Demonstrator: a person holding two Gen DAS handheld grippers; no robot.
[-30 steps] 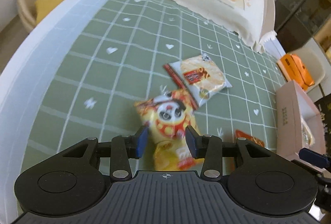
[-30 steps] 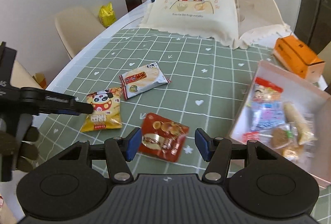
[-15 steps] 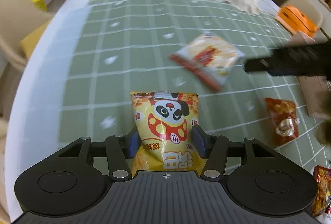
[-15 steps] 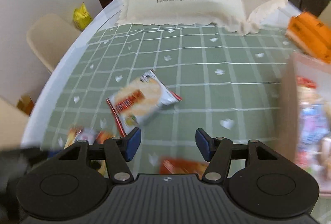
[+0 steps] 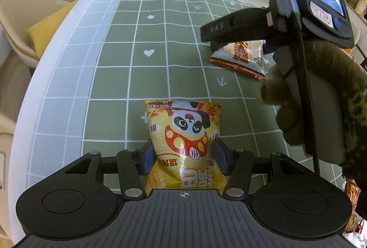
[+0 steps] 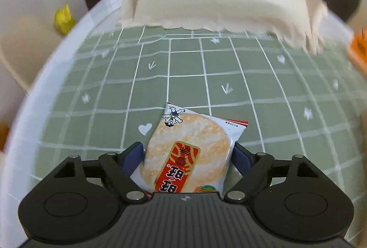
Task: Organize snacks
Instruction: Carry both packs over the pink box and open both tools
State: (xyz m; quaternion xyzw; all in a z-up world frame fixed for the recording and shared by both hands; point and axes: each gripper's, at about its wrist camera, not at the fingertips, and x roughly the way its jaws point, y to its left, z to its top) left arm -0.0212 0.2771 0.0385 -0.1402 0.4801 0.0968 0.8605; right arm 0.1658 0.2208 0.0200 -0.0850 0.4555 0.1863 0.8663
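Green checked cloth (image 5: 128, 78) covers the bench, and two snack packets lie flat on it, well apart from each other. The left gripper (image 5: 183, 156) has its jaws apart on both sides of the yellow panda packet (image 5: 183, 133); the pads stand just beside its edges but do not seem to press it. The right gripper (image 6: 189, 156) has just been opening its jaws, and the white rice cracker packet (image 6: 188, 151) now lies between them, also not clamped. In the left wrist view the right gripper hangs over this same packet near the gloved hand (image 5: 298, 99) that carries it.

The risks I see from here: both packets are thin and slippery, so closing jaws may only push the foil sideways or squeeze an edge, and the packet could slide out when lifted. The cracker packet lies a little turned between the jaws, so one pad may catch a corner first and turn it. Pressing hard could break the crackers inside.
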